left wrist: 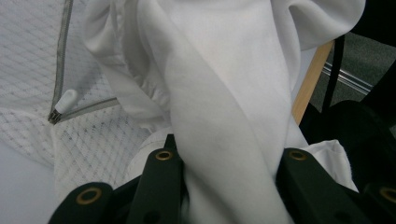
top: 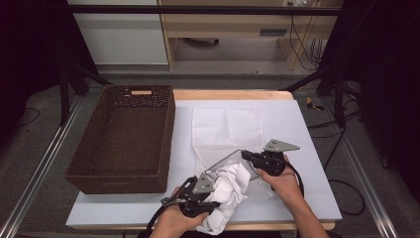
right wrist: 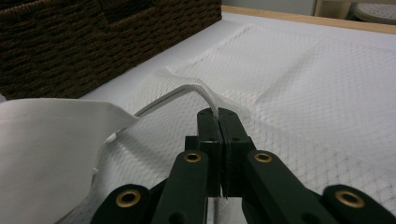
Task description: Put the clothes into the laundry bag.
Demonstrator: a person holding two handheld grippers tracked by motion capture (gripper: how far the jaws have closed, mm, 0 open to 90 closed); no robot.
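While the right gripper (right wrist: 218,113) pinches the mesh bag's (top: 225,128) zipper edge and the left gripper (left wrist: 224,163) clamps the white cloth (top: 229,191) at the table's (top: 307,144) near edge, feed low, keeping the mouth wide.
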